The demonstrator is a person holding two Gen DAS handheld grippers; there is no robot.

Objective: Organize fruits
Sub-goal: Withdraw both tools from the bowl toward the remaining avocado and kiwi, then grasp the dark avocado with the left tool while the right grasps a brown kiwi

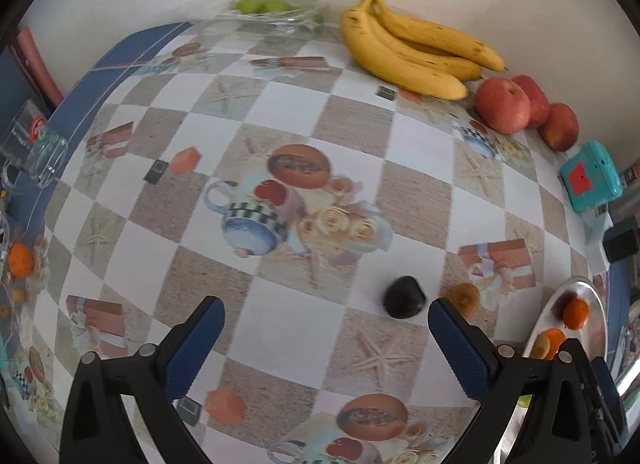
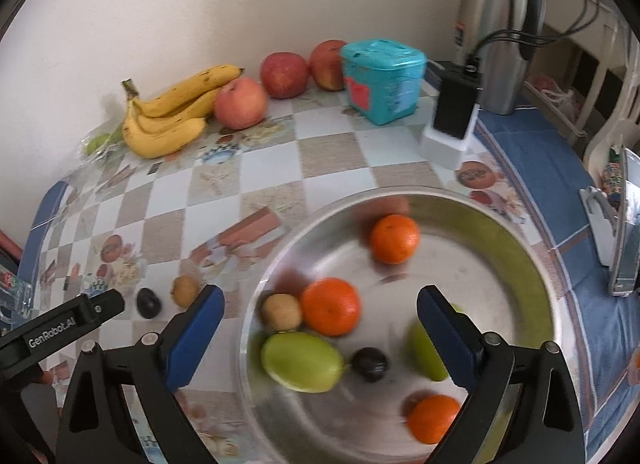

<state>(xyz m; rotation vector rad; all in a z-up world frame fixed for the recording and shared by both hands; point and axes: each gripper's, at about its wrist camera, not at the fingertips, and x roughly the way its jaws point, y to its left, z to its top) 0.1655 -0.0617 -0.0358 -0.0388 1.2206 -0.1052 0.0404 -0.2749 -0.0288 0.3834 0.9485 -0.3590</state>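
Left wrist view: my left gripper hangs wide open and empty, so I'd centre over the plum, probably round, before closing.

Soft even daylight; strong fisheye bending, dark corners; motion blur on metal bowl fruit.

Bananas and apples along the wall at the back of the tabletop, box right of them, metal bowl in front holding oranges, what look like pears and a plum, another plum and a kiwi on the tabletop just left of the bowl.
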